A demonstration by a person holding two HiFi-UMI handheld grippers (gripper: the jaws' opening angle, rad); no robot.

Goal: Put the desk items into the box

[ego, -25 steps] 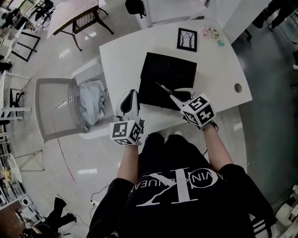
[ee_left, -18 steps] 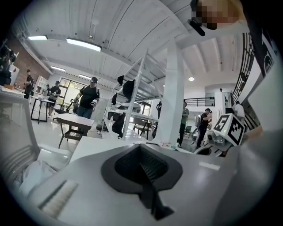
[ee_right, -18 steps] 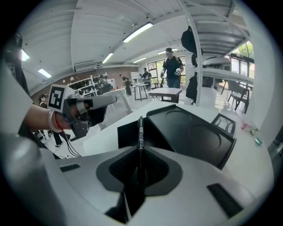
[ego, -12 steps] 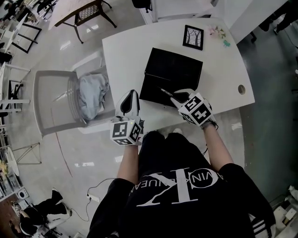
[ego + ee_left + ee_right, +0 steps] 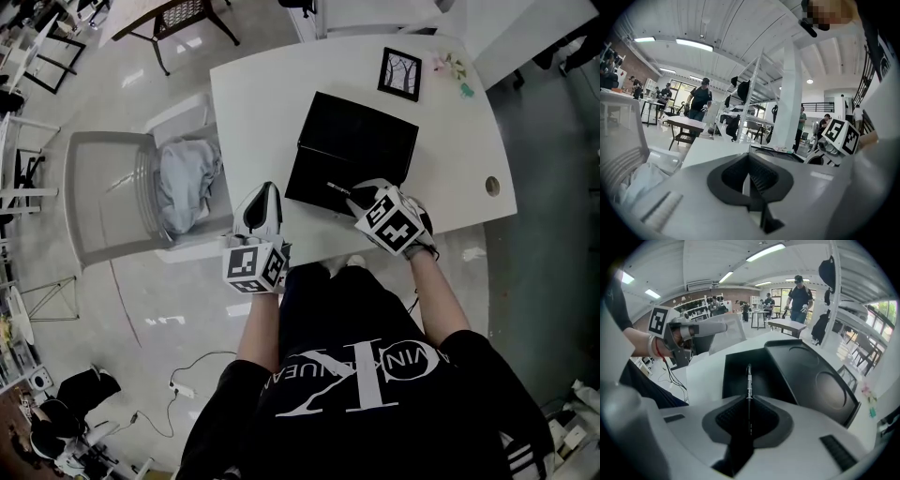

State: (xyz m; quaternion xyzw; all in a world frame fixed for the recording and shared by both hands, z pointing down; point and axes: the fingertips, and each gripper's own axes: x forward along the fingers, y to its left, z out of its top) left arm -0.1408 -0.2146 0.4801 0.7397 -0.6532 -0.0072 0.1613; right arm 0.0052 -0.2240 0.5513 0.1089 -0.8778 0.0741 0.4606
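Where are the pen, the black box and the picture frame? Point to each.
pen point(image 5: 749, 383): right gripper view, barrel just ahead of the jaws.
black box point(image 5: 364, 136): head view, bare black surface.
picture frame point(image 5: 400, 74): head view, middle of the picture.

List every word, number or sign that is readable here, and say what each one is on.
"CK": large white monogram, seen upside down, on the person's black shirt.
"VIN K" and "EAN": partial smaller letters beside it; the rest is folded out of sight.
Marker cubes: black-and-white square patterns only, no letters.
Pen: any print is too small to read.
Framed picture: a drawing, no words.
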